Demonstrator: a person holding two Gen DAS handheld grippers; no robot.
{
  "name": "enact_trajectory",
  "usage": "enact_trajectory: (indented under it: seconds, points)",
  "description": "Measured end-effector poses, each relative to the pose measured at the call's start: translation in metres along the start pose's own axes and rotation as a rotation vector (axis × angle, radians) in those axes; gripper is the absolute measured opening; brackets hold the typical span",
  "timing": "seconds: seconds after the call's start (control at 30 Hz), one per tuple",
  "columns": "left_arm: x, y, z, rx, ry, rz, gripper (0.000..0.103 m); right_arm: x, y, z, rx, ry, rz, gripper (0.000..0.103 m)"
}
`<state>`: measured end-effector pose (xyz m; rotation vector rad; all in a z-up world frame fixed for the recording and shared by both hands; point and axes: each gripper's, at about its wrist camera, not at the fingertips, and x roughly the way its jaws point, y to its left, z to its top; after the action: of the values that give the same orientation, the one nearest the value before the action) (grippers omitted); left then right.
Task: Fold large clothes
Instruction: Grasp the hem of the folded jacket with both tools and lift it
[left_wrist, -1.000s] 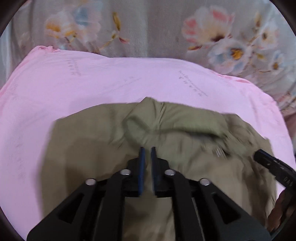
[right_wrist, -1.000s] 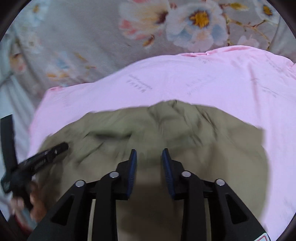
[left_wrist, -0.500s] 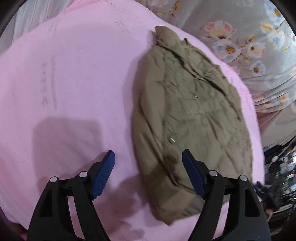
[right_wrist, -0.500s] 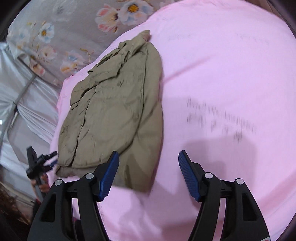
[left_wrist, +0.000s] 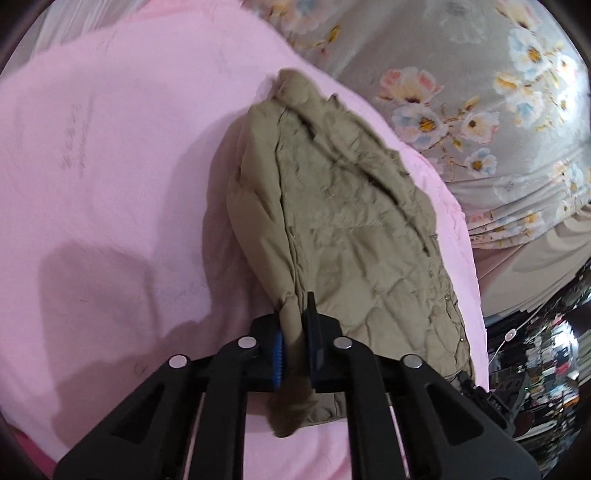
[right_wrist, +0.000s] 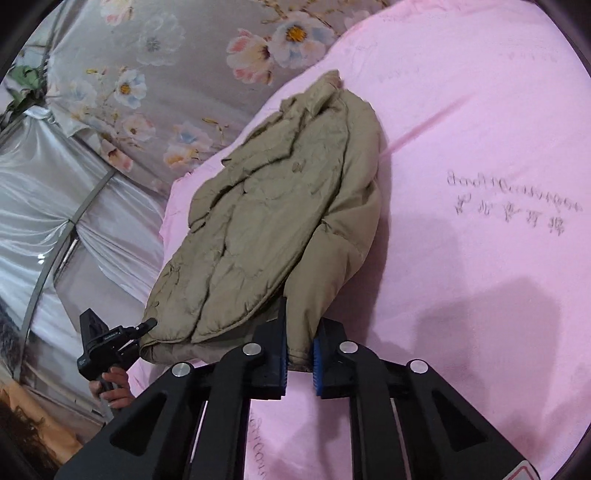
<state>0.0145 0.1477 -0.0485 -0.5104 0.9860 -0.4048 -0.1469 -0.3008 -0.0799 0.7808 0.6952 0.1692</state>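
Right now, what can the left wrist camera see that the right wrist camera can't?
Only the left wrist view shows the left tongs up close, shut on one end of the khaki jacket, and a dark cluttered corner at the right edge.

Only the right wrist view shows the right tongs shut on the jacket's other end, a hand holding the other tool, silvery curtains, and grey writing on the sheet.

Both show the jacket lying on the pink sheet, with flowered fabric behind.

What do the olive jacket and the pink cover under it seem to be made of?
Jacket: probably a padded synthetic shell, matte; it is puffy with quilted diamond stitching. Pink cover: looks like soft woven cotton or blend, matte, with gentle creases and faint printed lettering.
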Motion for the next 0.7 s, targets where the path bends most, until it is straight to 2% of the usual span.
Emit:
enact_trajectory:
  seconds: [0.13, 0.23, 0.33, 0.4, 0.47, 0.53, 0.6, 0.7]
  points:
    - [-0.064, -0.027, -0.004, 0.121, -0.085, -0.054, 0.006, -0.064, 0.044, 0.004, -0.14, -0.104, 0.059, 0.007]
    - [-0.118, -0.042, -0.009, 0.173, -0.157, -0.101, 0.006, -0.114, 0.08, 0.005, -0.236, -0.204, 0.105, 0.007]
    - [-0.162, -0.054, -0.008, 0.2, -0.229, -0.134, 0.007, -0.153, 0.108, 0.016, -0.285, -0.313, 0.158, 0.006]
    - [-0.184, -0.066, 0.002, 0.217, -0.285, -0.142, 0.007, -0.165, 0.121, 0.031, -0.291, -0.375, 0.188, 0.006]
    - [-0.189, -0.077, 0.016, 0.227, -0.317, -0.142, 0.007, -0.161, 0.13, 0.051, -0.291, -0.41, 0.201, 0.006]
    - [-0.178, -0.087, 0.039, 0.241, -0.341, -0.108, 0.008, -0.142, 0.136, 0.076, -0.297, -0.431, 0.165, 0.006]
    - [-0.15, -0.092, 0.065, 0.251, -0.348, -0.045, 0.008, -0.115, 0.132, 0.099, -0.264, -0.418, 0.135, 0.006]
    - [-0.09, -0.086, 0.102, 0.242, -0.314, 0.073, 0.008, -0.053, 0.116, 0.131, -0.231, -0.393, 0.015, 0.006]
